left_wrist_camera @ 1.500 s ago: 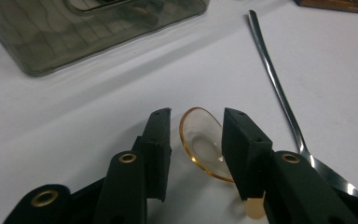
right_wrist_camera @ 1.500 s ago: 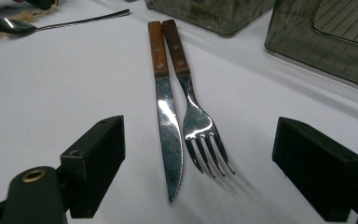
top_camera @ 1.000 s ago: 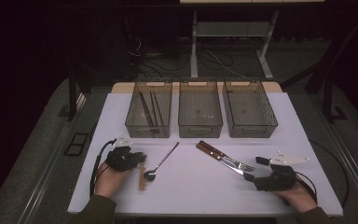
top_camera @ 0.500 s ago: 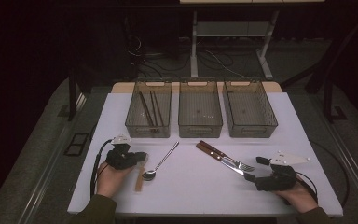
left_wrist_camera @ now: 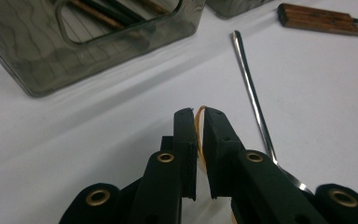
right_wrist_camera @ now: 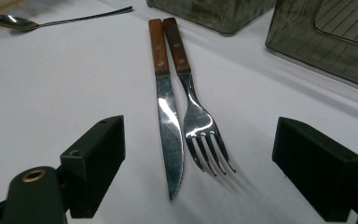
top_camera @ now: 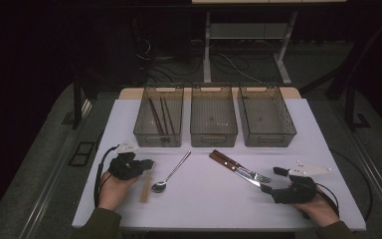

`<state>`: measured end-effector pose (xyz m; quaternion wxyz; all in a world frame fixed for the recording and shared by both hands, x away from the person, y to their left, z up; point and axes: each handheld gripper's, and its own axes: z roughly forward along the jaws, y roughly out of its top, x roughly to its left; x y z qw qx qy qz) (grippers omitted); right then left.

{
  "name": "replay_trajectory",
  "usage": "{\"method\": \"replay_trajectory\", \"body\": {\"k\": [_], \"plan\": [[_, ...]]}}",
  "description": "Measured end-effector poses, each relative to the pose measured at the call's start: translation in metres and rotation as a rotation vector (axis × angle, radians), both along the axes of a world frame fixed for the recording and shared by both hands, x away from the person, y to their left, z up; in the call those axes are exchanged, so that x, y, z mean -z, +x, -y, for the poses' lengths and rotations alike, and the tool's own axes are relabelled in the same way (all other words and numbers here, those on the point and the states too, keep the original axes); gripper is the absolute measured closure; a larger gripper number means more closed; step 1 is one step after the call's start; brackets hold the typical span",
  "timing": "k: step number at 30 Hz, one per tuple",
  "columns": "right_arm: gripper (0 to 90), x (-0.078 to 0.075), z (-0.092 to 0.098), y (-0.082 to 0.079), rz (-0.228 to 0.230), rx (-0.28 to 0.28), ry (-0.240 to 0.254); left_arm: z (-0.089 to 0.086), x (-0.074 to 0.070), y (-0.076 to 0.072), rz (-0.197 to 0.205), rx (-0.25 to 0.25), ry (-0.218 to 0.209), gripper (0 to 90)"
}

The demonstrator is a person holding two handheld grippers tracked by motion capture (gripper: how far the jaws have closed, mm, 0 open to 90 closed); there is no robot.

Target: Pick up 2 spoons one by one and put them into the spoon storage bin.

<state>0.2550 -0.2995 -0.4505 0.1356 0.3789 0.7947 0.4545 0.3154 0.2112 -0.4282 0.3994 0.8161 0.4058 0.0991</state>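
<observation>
White surface (top_camera: 204, 209) against a dark room. Left claw (left_wrist_camera: 199, 122), near the front left edge, is clamped on a thin, pale wooden stick (top_camera: 144, 186) lying flat beside a spoon (top_camera: 169, 174). Right claw (right_wrist_camera: 198, 170) gapes wide, empty, before knife (right_wrist_camera: 168, 121) and fork (right_wrist_camera: 198, 121).

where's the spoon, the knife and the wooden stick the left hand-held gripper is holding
spoon (top_camera: 159, 186), high view, on its bowl
knife (right_wrist_camera: 169, 126), right gripper view, middle of the blade
wooden stick (top_camera: 144, 188), high view, on the part lying on the table below the left hand-held gripper (top_camera: 149, 164)
</observation>
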Motion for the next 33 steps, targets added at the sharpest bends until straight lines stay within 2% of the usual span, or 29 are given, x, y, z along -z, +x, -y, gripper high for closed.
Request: {"method": "replay_trajectory", "body": {"k": [3,9,14,19,21,33], "plan": [[16.5,0.0,0.0,0.0,0.001,0.0,0.001,0.0,-0.003,-0.002,0.014,0.003,-0.014,84.3],[16.5,0.0,0.0,0.0,0.003,-0.001,0.003,0.001,-0.01,-0.002,0.043,0.022,-0.009,84.3],[16.5,0.0,0.0,0.0,0.004,-0.002,0.006,0.003,-0.017,0.001,0.061,0.034,-0.023,84.4],[16.5,0.0,0.0,0.0,0.005,0.001,0.012,0.008,-0.024,0.007,0.074,0.055,-0.031,84.4],[16.5,-0.001,0.001,0.0,0.008,0.002,0.015,0.01,-0.027,0.01,0.079,0.063,-0.05,84.3],[16.5,-0.001,0.002,0.0,0.007,0.016,0.023,0.033,-0.049,0.028,0.114,0.118,-0.106,84.4]]}}
